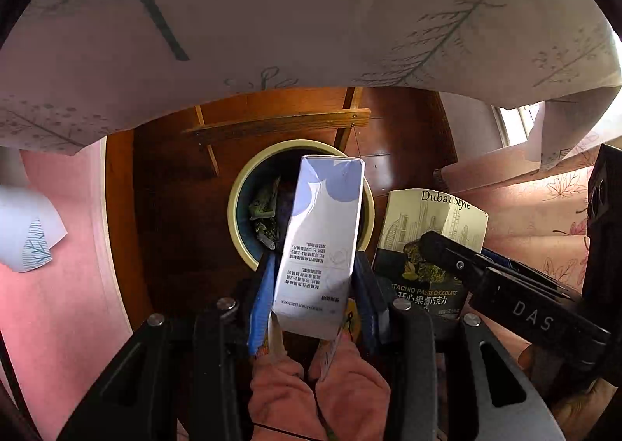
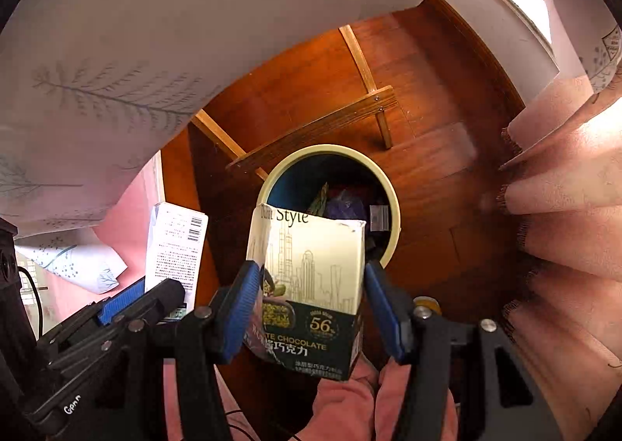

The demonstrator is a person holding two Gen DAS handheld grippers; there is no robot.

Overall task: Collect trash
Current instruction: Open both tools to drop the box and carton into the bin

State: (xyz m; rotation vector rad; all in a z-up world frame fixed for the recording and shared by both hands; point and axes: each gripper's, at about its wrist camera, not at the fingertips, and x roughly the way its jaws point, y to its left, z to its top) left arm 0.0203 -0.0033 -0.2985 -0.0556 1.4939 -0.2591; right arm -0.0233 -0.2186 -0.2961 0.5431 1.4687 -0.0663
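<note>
My left gripper (image 1: 315, 281) is shut on a white and lilac carton (image 1: 324, 239), held above a round cream-rimmed bin (image 1: 239, 188) on the wooden floor. The bin holds green and purple wrappers. My right gripper (image 2: 311, 309) is shut on a cream and dark green chocolate box (image 2: 311, 285), held above the same bin (image 2: 388, 184). The chocolate box also shows in the left wrist view (image 1: 431, 239), right of the carton. The carton shows in the right wrist view (image 2: 175, 246), at left beside the left gripper.
A white tablecloth with a tree print (image 1: 272, 13) hangs over the bin from the far side. A wooden stool frame (image 1: 280, 126) stands behind the bin. Pink fabric (image 2: 563, 227) lies on the right and a pink surface (image 1: 50, 285) on the left.
</note>
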